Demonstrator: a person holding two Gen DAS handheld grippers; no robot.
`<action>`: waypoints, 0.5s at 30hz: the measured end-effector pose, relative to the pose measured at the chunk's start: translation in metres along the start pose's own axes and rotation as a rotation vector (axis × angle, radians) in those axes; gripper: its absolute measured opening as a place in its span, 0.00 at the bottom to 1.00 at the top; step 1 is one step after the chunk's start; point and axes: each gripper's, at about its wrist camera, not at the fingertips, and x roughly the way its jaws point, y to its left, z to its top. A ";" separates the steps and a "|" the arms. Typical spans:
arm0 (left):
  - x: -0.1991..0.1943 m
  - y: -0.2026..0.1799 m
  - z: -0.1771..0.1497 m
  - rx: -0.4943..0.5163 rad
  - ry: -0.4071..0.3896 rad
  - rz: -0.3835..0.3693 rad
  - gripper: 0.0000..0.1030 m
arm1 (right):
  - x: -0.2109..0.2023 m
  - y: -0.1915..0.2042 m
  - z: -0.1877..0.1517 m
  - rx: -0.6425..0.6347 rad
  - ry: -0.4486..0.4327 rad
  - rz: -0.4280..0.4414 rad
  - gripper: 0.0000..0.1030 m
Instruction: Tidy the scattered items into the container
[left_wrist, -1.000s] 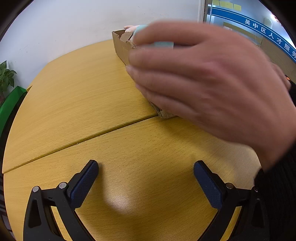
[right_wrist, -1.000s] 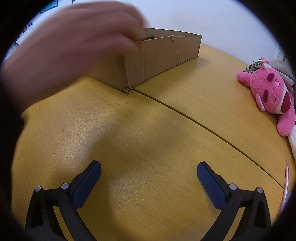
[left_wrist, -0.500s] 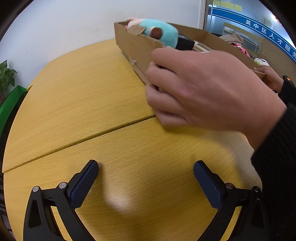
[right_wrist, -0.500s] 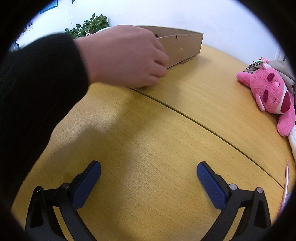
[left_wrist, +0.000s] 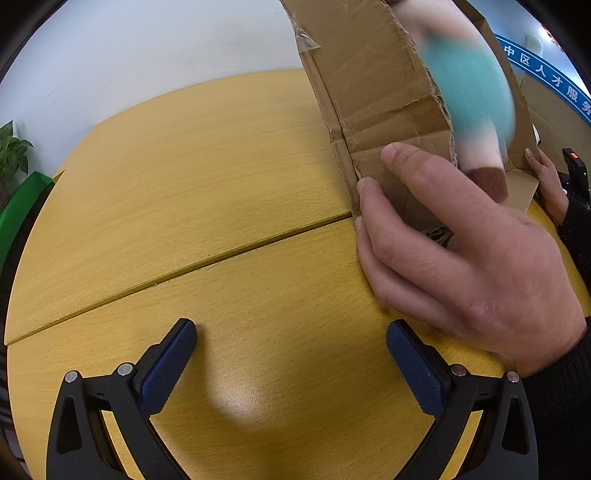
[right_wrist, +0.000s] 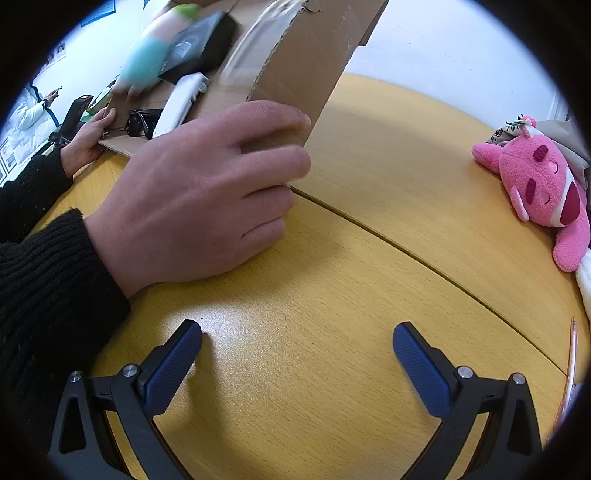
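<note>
Both grippers lay low over the yellow table (left_wrist: 229, 177). The left gripper (left_wrist: 291, 363) had its fingers spread wide with nothing between them; the right gripper (right_wrist: 297, 363) was likewise spread and empty.

A cardboard box (left_wrist: 373, 92) stood tilted steeply, one end raised, its lower corner touching the table at the seam. A bare hand (left_wrist: 469, 258) gripped that near corner; a second hand (right_wrist: 86, 138) held the far edge.

Inside the tipped box, blurred, were a teal plush (right_wrist: 146, 62), a black flat item (right_wrist: 195, 44), a white remote-like object (right_wrist: 181, 103) and dark glasses (right_wrist: 142, 122).

A pink plush (right_wrist: 541, 184) lay on the table's right side, well apart from the box.
</note>
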 end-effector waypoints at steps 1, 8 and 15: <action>0.000 0.000 0.000 0.000 -0.001 0.000 1.00 | 0.000 0.000 0.000 0.000 0.000 -0.001 1.00; -0.007 0.004 -0.001 0.000 -0.001 0.000 1.00 | 0.002 0.000 0.001 0.000 0.002 -0.004 1.00; -0.012 0.003 0.000 0.001 -0.001 0.001 1.00 | 0.002 0.000 0.000 0.000 0.003 -0.005 1.00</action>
